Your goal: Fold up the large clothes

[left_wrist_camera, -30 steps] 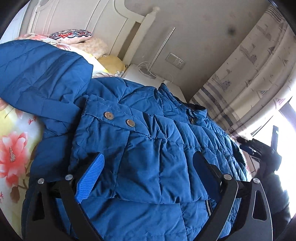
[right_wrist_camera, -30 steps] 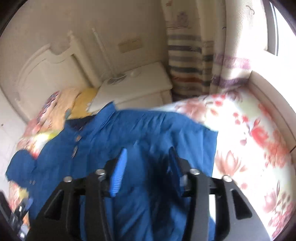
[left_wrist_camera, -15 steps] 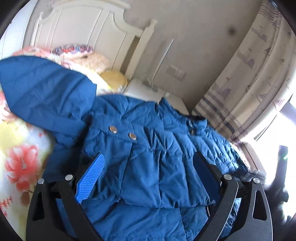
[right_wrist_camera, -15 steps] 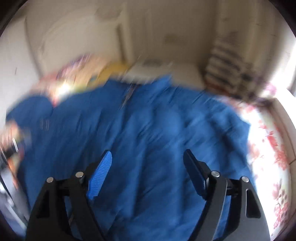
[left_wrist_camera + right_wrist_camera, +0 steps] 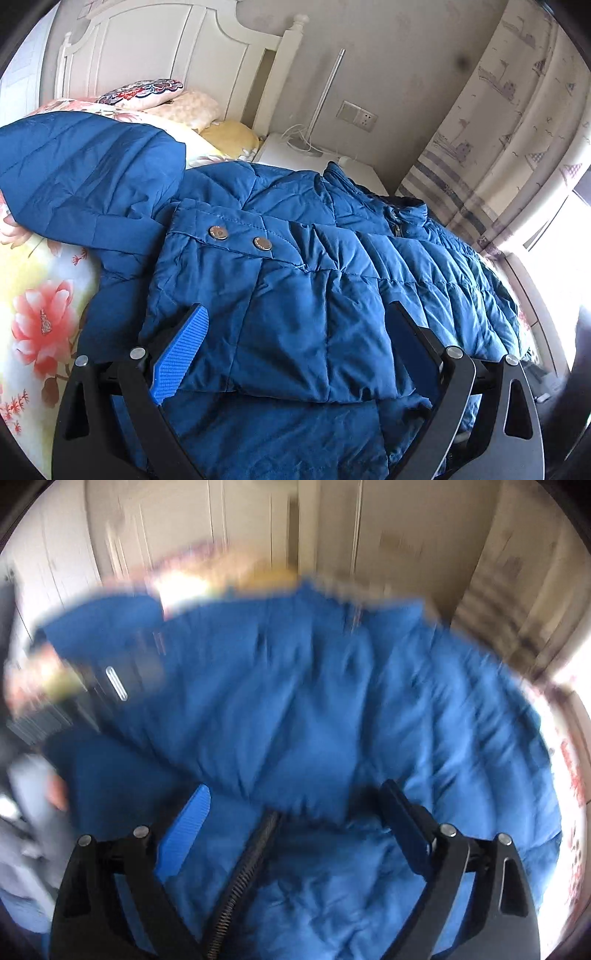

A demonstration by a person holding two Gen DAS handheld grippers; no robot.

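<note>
Only left wrist shows snaps (image 5: 217,232), right wrist zipper (image 5: 245,871)

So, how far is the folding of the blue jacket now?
Done: one sleeve of the blue jacket already lies folded across its front, on the floral bedsheet.
In hand: nothing is gripped. The left claw is open over the padding; the right claw is opening near the zipper.
Left: the hood is spread out and the body unfolded.
</note>
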